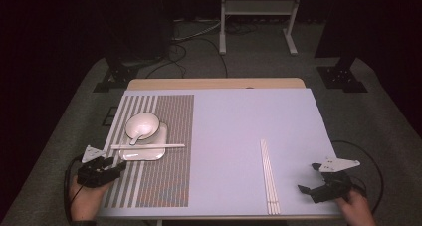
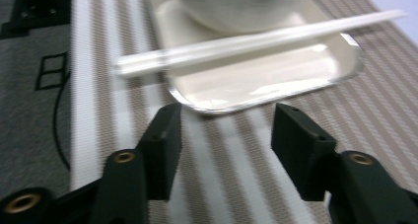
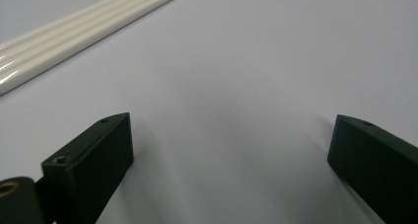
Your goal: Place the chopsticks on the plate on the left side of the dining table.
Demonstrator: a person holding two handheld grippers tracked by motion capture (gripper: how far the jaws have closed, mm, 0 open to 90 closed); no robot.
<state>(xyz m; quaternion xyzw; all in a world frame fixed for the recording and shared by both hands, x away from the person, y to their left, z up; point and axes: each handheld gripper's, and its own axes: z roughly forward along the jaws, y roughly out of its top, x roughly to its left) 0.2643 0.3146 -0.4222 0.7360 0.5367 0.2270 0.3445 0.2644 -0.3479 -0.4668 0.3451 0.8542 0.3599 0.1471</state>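
**Reaching toward the tray with both sets of jaws spread**

Being lined up low at the left of the high view, the left gripper [image 1: 110, 169] is being held with its jaws released and nothing between them, just short of the tray [image 2: 345, 66]. A slow, level approach is being called for, judging by the pair of chopsticks [image 1: 147, 147] being balanced loosely across the tray's rim. The tray is looking glossy, shallow and round-cornered, with a smooth white bowl [image 1: 143, 125] and spoon sitting at its upper end. The woven, striped placemat [image 1: 169, 136] beneath is looking coarse. Toward the lower right, the right gripper [image 1: 313, 178] is being kept wide open and empty beside a second, slick set of chopsticks [image 1: 268, 176] lying on the matte pale table [image 1: 234, 121].
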